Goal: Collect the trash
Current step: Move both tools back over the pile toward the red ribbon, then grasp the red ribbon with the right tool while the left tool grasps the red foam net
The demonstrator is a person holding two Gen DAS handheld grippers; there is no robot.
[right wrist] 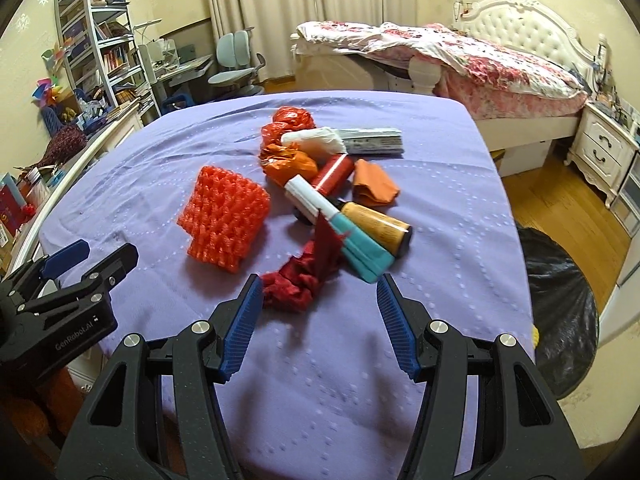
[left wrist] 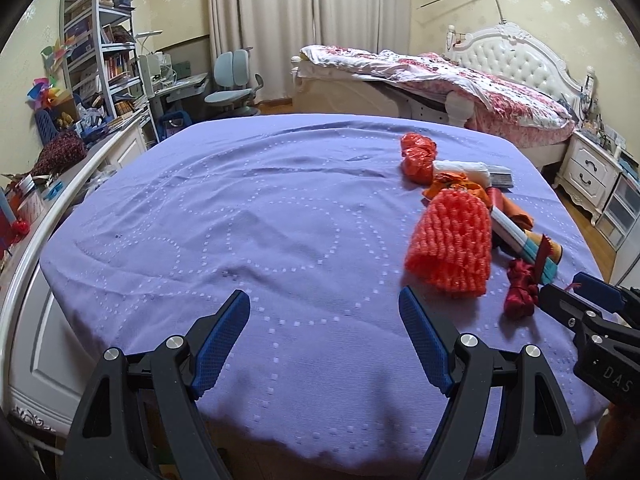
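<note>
Where trash clutters the purple bedcover, both tongs spread, empty.

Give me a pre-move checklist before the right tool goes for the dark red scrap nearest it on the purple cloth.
1. Right tool empty and open: ok, nothing between its fingers.
2. Dark red scrap within its line: ok, it lies just ahead, nearer the left finger.
3. Scrap free of neighbours: not ok, its upper end runs under or against the teal and white tube.
4. Left tool out of the way: ok, open, empty, over bare purple cloth to the side.
5. Black trash bag ready: ok for place, beside the table on the right; whether its mouth is open, cannot tell.
</note>
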